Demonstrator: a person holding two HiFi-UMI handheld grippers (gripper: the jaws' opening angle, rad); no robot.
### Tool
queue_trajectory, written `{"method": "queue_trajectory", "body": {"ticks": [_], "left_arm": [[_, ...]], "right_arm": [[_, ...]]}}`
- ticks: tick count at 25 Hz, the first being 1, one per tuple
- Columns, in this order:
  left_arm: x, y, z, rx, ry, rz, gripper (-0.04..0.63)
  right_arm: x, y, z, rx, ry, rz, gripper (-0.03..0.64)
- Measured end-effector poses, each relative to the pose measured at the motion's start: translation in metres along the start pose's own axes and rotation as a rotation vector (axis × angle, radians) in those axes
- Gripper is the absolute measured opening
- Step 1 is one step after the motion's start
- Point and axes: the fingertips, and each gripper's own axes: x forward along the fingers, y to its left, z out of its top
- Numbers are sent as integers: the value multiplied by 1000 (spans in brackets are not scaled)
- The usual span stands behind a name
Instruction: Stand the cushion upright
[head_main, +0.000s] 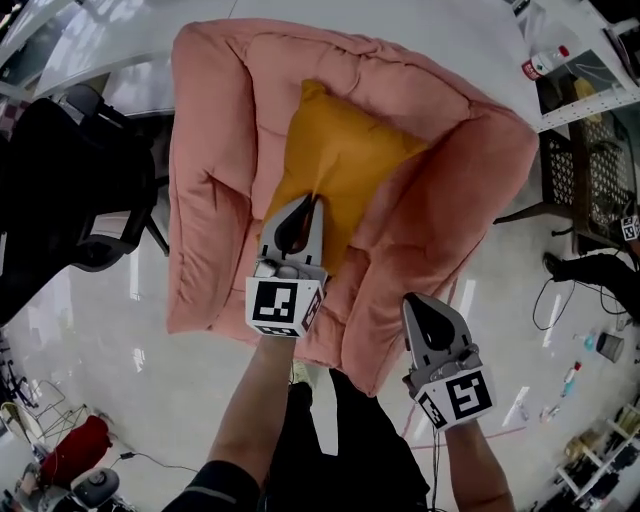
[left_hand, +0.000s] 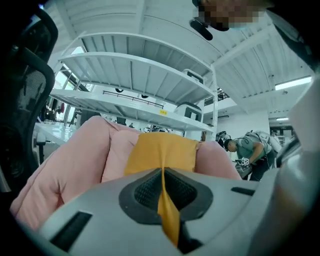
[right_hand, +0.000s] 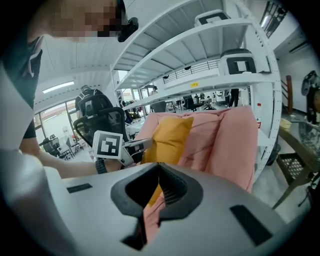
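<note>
An orange cushion (head_main: 345, 150) leans against the back of a pink padded armchair (head_main: 210, 160). My left gripper (head_main: 317, 203) is shut on a fold of the cushion's near edge. In the left gripper view the orange fabric (left_hand: 161, 150) runs straight into the closed left gripper (left_hand: 163, 172). My right gripper (head_main: 409, 300) hangs by the armchair's front right corner, jaws together with nothing between them. In the right gripper view the closed right gripper (right_hand: 159, 166) points at the cushion (right_hand: 170, 135) and the pink armchair (right_hand: 235, 140).
A black office chair (head_main: 80, 170) stands left of the armchair. White shelving (head_main: 575, 70) and a black crate (head_main: 590, 170) are at the right. Bottles (head_main: 572, 380) and a red bag (head_main: 75, 450) lie on the glossy floor. Another person (left_hand: 250, 150) bends over farther off.
</note>
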Motion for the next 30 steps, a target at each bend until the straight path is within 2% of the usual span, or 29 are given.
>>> {"method": "queue_trajectory", "body": {"ticks": [3,8,15,18,22,28,30], "left_arm": [[16,6,-18,-12,-4,19,18],[35,15,-58,0,41,22,17],[32,11,-72,37,77,-15,24],[22,10,-72,8,120,-13,12],[9,14,-63,-15,134,14,8],[14,26,-98,-73,171,70,8],[18,27,-96,-77,161,76,8]], "right_arm": [[8,-8,-13,2,25,3,3],[21,-13,-29,11,50,9,3],[39,-15,-29,44,32,14,3],[42,-12,-21,48,17,20,3],[42,-12,-18,53,12,21,3],[40,-7,-22,47,23,22,3],[39,-7,-24,46,28,21,3]]}}
